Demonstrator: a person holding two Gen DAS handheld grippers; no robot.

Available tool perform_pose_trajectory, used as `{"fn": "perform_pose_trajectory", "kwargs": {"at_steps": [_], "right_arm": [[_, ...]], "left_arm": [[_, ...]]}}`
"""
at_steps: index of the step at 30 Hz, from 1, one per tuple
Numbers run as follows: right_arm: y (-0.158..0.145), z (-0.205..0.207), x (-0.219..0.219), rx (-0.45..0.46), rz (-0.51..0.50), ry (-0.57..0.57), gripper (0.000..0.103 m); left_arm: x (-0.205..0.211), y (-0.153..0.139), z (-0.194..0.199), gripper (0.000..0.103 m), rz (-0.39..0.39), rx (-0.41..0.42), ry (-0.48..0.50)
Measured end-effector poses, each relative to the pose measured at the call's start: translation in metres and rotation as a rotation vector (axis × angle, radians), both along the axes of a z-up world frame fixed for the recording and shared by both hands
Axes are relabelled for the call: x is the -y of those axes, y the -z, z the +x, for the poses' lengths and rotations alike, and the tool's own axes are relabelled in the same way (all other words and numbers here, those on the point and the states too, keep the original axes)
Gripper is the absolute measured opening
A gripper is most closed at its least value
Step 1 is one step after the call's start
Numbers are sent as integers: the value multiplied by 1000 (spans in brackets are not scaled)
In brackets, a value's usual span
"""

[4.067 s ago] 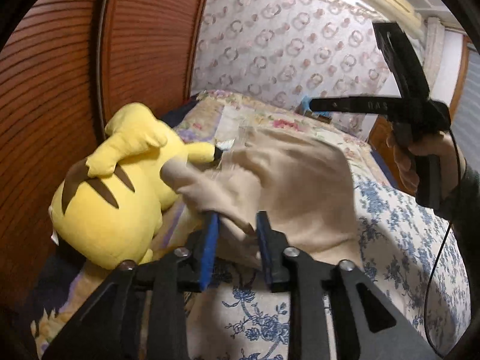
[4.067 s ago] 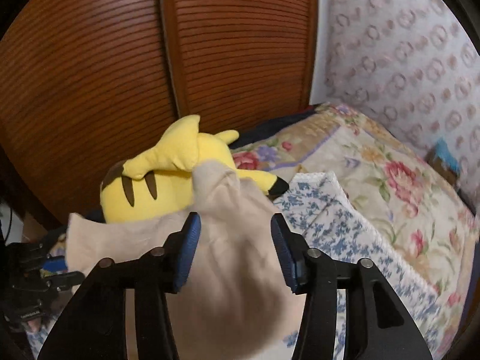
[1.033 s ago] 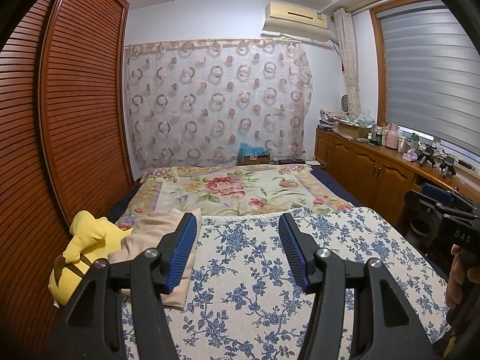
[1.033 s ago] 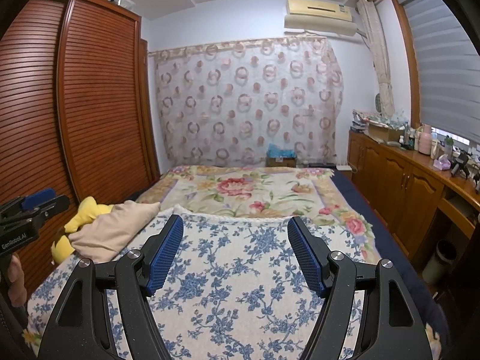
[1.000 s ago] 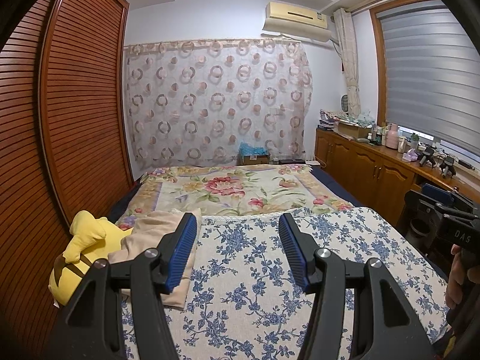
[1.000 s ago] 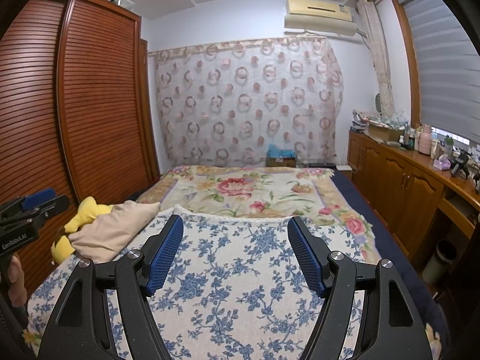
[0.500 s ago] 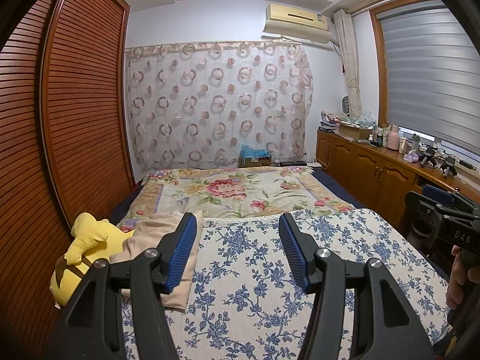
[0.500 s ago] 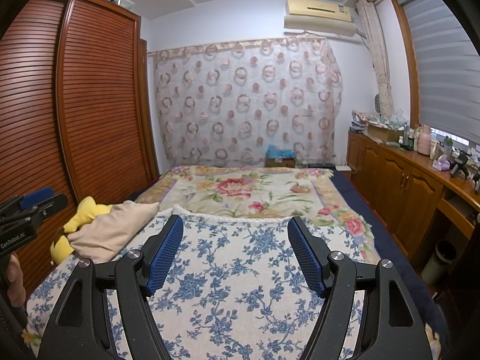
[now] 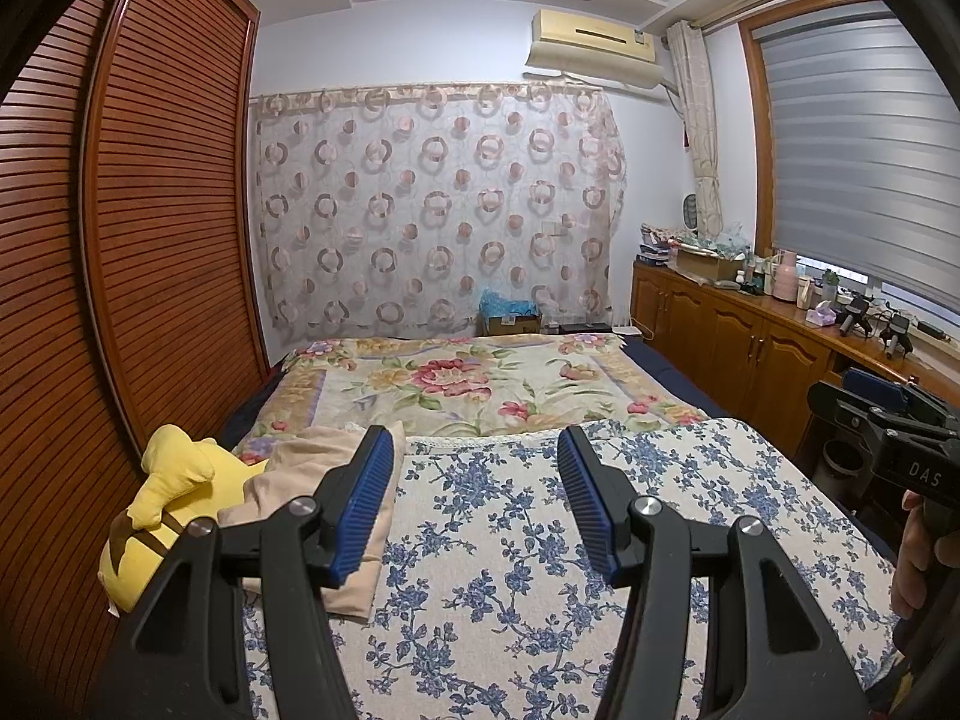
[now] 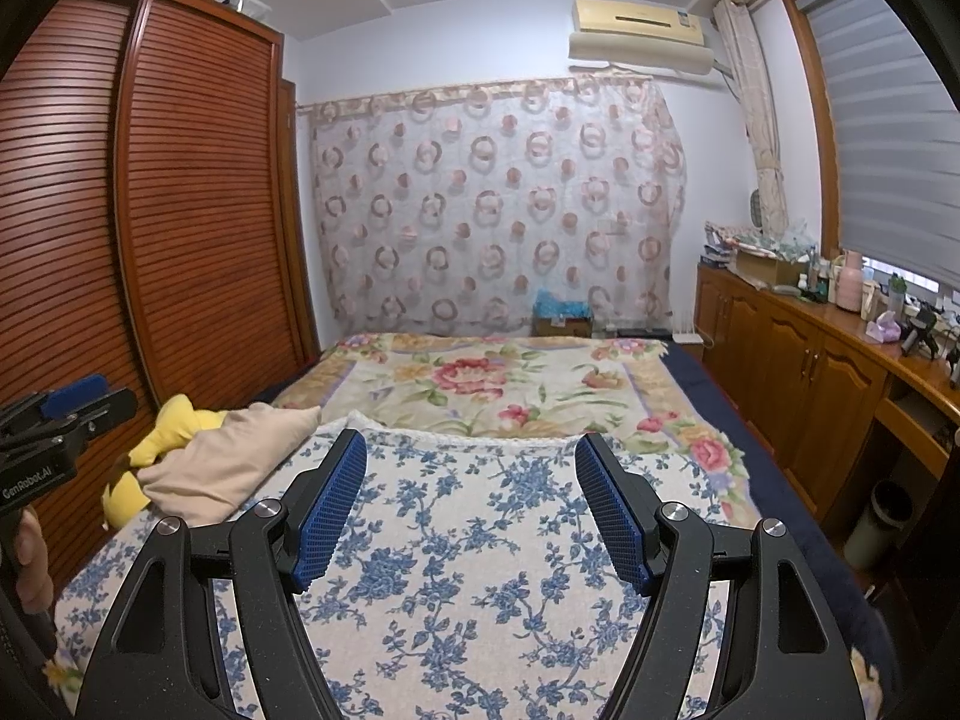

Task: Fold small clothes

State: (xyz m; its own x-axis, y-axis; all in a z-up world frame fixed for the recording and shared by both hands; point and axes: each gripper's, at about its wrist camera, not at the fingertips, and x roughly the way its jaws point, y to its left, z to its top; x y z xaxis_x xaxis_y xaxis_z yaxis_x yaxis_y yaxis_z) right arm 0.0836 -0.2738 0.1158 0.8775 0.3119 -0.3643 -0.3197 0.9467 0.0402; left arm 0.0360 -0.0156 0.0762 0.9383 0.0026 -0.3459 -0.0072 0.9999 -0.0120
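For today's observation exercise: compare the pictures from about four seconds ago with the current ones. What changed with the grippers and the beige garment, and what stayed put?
Both grippers, left gripper and right gripper, have let go of the beige garment and pulled back, jaws open and empty. The garment now lies folded against the yellow plush toy at the bed's left edge. The toy and the blue floral cover stayed put.

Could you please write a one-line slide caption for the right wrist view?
Open right gripper hovers empty over the blue-flowered bedspread; folded beige garment rests against a yellow plush toy.

Home bedroom: bed (image 9: 480, 540), wardrobe (image 9: 150, 240)
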Motion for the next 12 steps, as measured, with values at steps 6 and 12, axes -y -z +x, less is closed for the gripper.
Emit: {"fn": "perform_pose_trajectory", "kwargs": {"at_steps": [6,12], "right_arm": [[0,0,0,1,0,2,75],[1,0,0,0,1,2,75]], "left_arm": [[0,0,0,56,0,1,0],[0,1,0,57,-1,1,-1]]}}
